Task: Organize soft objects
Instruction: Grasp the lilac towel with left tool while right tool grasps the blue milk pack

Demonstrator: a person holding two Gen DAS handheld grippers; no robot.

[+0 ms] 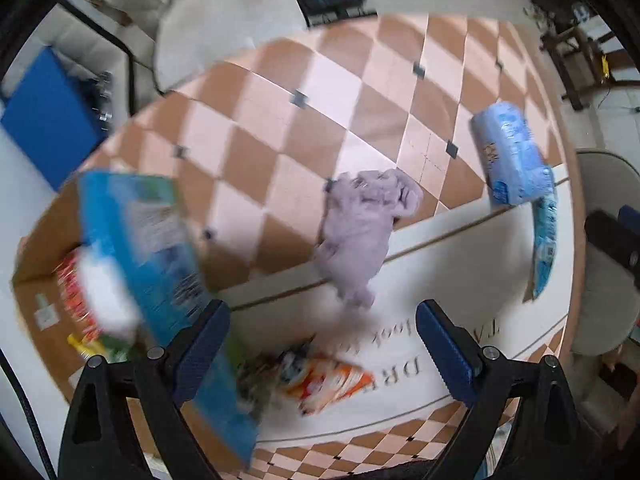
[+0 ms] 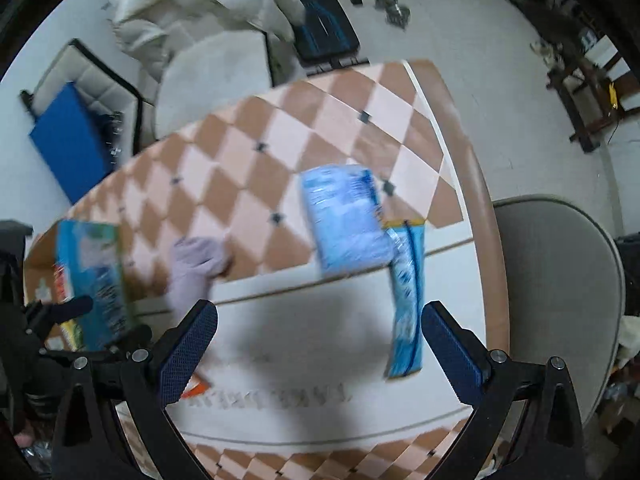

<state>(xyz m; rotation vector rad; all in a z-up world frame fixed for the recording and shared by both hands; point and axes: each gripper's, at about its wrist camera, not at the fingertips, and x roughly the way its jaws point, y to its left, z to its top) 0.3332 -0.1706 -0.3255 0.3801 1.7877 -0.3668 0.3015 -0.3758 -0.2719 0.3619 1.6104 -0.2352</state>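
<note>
A crumpled lilac cloth (image 1: 360,232) lies mid-table; it also shows in the right wrist view (image 2: 194,272). A light blue soft pack (image 1: 510,156) stands at the right, also seen from the right wrist (image 2: 344,220), with a thin blue packet (image 1: 544,244) beside it (image 2: 406,304). An orange snack bag (image 1: 324,380) lies near my left gripper (image 1: 322,344), which is open and empty above the table. A blue box (image 1: 152,248) stands at a cardboard box (image 1: 36,280) on the left. My right gripper (image 2: 320,344) is open and empty.
The table has a checkered cloth (image 1: 280,128) with a white lettered panel (image 2: 312,344). Beige chairs stand at the right (image 2: 560,280) and far side (image 2: 216,72). A blue pad (image 2: 68,140) lies on a bench on the left. The frames are motion-blurred.
</note>
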